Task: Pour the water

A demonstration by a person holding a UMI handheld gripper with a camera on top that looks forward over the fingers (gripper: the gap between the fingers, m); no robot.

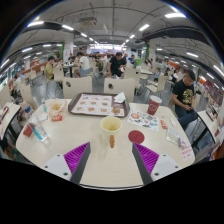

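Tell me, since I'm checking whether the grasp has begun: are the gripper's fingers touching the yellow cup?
Apart. The gripper view shows bare table between the fingers and the yellow cup, which stands just ahead of the open gripper.

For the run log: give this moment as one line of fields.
task: pour water | gripper: open, empty | yellow cup: upright on table, just ahead of fingers | tray: beyond cup | stage: approach, nothing grasped

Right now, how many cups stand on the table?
3: a yellow cup just ahead of the fingers, a red cup beyond it beside the tray, and a clear cup opposite.
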